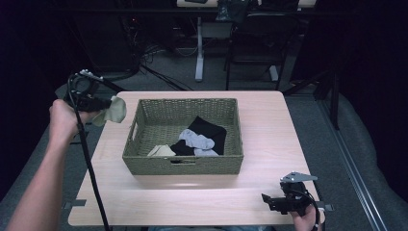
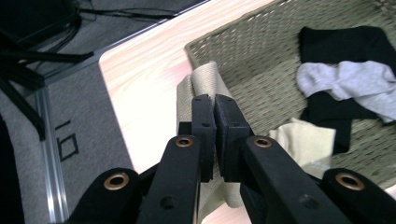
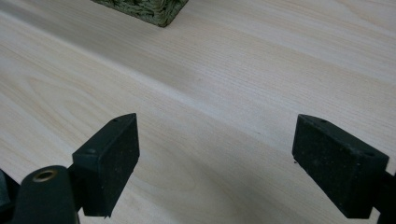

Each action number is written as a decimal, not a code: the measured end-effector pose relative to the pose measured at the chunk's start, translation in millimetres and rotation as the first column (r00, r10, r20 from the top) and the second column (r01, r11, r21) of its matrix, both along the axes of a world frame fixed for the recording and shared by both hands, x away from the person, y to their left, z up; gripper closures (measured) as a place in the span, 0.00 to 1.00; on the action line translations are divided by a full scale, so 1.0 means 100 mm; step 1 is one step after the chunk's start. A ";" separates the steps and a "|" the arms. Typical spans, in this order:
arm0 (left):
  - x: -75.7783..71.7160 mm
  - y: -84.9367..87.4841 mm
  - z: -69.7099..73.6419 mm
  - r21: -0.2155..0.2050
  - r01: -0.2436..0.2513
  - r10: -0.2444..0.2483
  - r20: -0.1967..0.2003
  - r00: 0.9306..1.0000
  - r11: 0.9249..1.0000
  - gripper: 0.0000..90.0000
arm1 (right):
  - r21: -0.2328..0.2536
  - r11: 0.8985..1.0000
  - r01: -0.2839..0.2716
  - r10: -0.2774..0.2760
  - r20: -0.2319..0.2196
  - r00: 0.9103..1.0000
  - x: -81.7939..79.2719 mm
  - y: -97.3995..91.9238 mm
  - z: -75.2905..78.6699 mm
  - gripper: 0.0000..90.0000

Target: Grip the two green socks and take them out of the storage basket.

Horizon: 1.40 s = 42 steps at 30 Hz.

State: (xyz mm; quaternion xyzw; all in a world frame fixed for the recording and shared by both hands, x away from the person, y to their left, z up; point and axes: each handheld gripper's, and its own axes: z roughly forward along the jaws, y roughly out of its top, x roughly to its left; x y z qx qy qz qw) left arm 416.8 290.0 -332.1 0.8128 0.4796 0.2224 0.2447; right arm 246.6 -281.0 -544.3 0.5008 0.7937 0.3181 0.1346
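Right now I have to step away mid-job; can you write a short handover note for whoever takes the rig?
Left gripper: shut on a beige sock, held up off the basket's left side.
Right gripper: open, over bare table at the near right corner.
Wicker basket: holds a second beige sock, a grey sock and black socks.
Done: one sock lifted out.
Left: probably set it down, then the rest.

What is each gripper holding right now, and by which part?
The left gripper has its jaws shut on a beige sock, pinched mid-length. The right gripper holds nothing, jaws open over the table.
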 end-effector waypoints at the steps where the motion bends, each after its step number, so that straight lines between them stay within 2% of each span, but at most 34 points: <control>1: 0.00 0.04 -0.03 -0.002 -0.005 0.005 -0.005 1.000 1.000 0.97 | -0.001 1.000 0.000 0.000 -0.002 1.000 0.00 0.00 0.00 0.16; 3: -0.01 0.08 -0.06 -0.001 -0.014 0.014 -0.011 1.000 1.000 0.97 | -0.005 1.000 0.002 -0.002 0.001 1.000 0.00 0.00 0.00 0.16; 6: 0.00 0.21 -0.23 -0.019 -0.049 0.049 -0.031 0.998 0.999 0.97 | 0.000 1.000 0.001 -0.001 -0.002 1.000 0.00 0.00 0.00 0.16; 7: 0.00 0.21 -0.23 -0.019 -0.049 0.049 -0.031 0.998 0.999 0.97 | 0.000 1.000 0.001 -0.001 -0.002 1.000 0.00 0.00 0.00 0.16; 8: 0.00 0.26 -0.33 -0.022 -0.066 0.065 -0.048 0.997 0.998 0.97 | 0.001 1.000 0.005 -0.005 -0.003 1.000 0.00 0.00 0.00 0.16; 10: 0.00 0.29 -0.38 -0.025 -0.073 0.071 -0.056 0.996 0.997 0.97 | 0.000 1.000 0.002 -0.002 0.000 1.000 0.00 0.00 0.00 0.16; 11: 0.00 0.33 -0.50 -0.030 -0.083 0.080 -0.071 0.994 0.996 0.97 | 0.001 1.000 0.001 -0.001 0.000 1.000 0.00 0.00 0.00 0.16; 14: 0.00 0.37 -0.67 -0.033 -0.100 0.097 -0.093 0.991 0.994 0.97 | 0.003 1.000 0.003 -0.003 0.001 1.000 0.01 0.01 -0.01 0.16; 15: 0.00 0.37 -0.67 -0.033 -0.100 0.097 -0.093 0.991 0.994 0.97 | 0.002 1.000 0.003 -0.003 0.000 1.000 0.01 0.01 -0.01 0.16; 16: 0.01 0.41 -0.80 -0.042 -0.106 0.101 -0.107 0.989 0.994 0.97 | 0.003 1.000 0.001 -0.001 0.003 1.000 0.01 0.01 -0.01 0.16; 17: 0.01 0.41 -0.80 -0.042 -0.106 0.101 -0.107 0.989 0.994 0.97 | -0.007 1.000 0.001 -0.001 0.004 1.000 0.00 0.00 0.00 0.16; 18: 0.01 0.44 -0.90 -0.050 -0.110 0.103 -0.118 0.988 0.993 0.97 | -0.003 1.000 -0.002 0.002 0.003 1.000 0.00 0.00 0.00 0.16; 20: 0.02 0.47 -1.00 -0.057 -0.116 0.108 -0.131 0.985 0.992 0.97 | -0.004 1.000 -0.003 0.003 0.003 1.000 0.00 0.00 0.00 0.16; 23: 0.03 0.49 -1.08 -0.061 -0.126 0.116 -0.147 0.982 0.990 0.97 | -0.007 1.000 0.000 0.000 0.004 1.000 0.00 0.00 0.00 0.16; 26: 0.05 0.50 -1.26 -0.061 -0.135 0.122 -0.177 0.977 0.989 0.97 | -0.004 1.000 0.000 0.000 0.002 1.000 0.01 0.01 -0.01 0.16; 27: 0.05 0.50 -1.26 -0.061 -0.135 0.122 -0.177 0.977 0.989 0.97 | -0.003 1.000 0.000 0.000 0.002 1.000 0.00 0.01 0.00 0.16; 28: 0.06 0.49 -1.38 -0.055 -0.134 0.120 -0.203 0.972 0.989 0.97 | -0.010 1.000 0.000 0.000 0.002 1.000 0.00 0.01 0.00 0.16; 29: 0.06 0.49 -1.38 -0.055 -0.134 0.120 -0.203 0.972 0.989 0.97 | -0.008 1.000 -0.001 0.001 0.002 1.000 0.00 0.01 0.00 0.16; 30: 0.07 0.48 -1.48 -0.054 -0.129 0.114 -0.226 0.967 0.990 0.97 | -0.010 1.000 -0.001 0.001 0.002 1.000 0.00 0.01 0.00 0.16; 32: 0.09 0.48 -1.57 -0.064 -0.136 0.116 -0.248 0.962 0.989 0.96 | -0.002 1.000 -0.003 0.003 0.002 1.000 0.01 0.01 -0.01 0.16; 33: 0.09 0.48 -1.57 -0.064 -0.136 0.116 -0.248 0.962 0.989 0.96 | -0.002 1.000 -0.003 0.003 0.002 1.000 0.01 0.01 -0.01 0.16; 34: 0.11 0.49 -1.64 -0.067 -0.142 0.119 -0.267 0.956 0.988 0.96 | -0.002 1.000 -0.005 0.005 -0.001 1.000 0.01 0.01 -0.01 0.16; 36: 0.12 0.50 -1.70 -0.068 -0.150 0.125 -0.284 0.951 0.986 0.96 | -0.002 1.000 -0.002 0.002 0.004 1.000 0.01 0.01 -0.01 0.16; 37: 0.12 0.50 -1.70 -0.068 -0.150 0.125 -0.284 0.951 0.986 0.96 | -0.002 1.000 -0.002 0.002 0.004 1.000 0.01 0.01 -0.01 0.16; 39: 0.13 0.50 -1.75 -0.077 -0.155 0.124 -0.307 0.944 0.985 0.96 | -0.001 1.000 -0.002 0.002 0.004 1.000 0.00 0.01 -0.01 0.16; 40: 0.13 0.51 -1.81 -0.083 -0.160 0.126 -0.323 0.938 0.984 0.93 | -0.002 1.000 -0.002 0.002 0.003 1.000 0.00 0.01 -0.01 0.16; 41: 0.13 0.51 -1.81 -0.083 -0.160 0.126 -0.323 0.938 0.984 0.89 | -0.002 1.000 -0.002 0.002 0.003 1.000 0.00 0.01 -0.01 0.16; 42: 0.13 0.53 -1.85 -0.113 -0.161 0.112 -0.348 0.931 0.980 0.84 | -0.002 1.000 -0.003 0.003 0.003 1.000 0.01 0.01 -0.01 0.16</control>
